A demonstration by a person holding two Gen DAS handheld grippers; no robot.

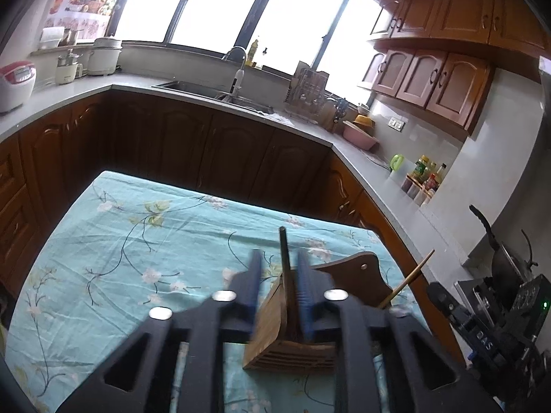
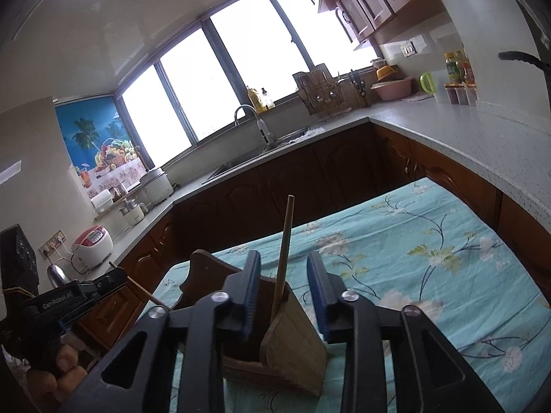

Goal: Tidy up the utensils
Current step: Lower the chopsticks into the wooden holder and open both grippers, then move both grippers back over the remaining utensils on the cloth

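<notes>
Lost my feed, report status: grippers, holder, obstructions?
Left gripper open around dark stick. Right gripper open, wooden chopstick between fingers. Both sticks in wooden utensil holder. No obstructions.

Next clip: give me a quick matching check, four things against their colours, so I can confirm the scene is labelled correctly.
Things:
1. tablecloth
2. utensil holder
3. basin
4. rice cooker

Colours:
A. pink
B. red and white
C. turquoise with flowers
D. brown wood

Pairs: 1-C, 2-D, 3-A, 4-B
</notes>
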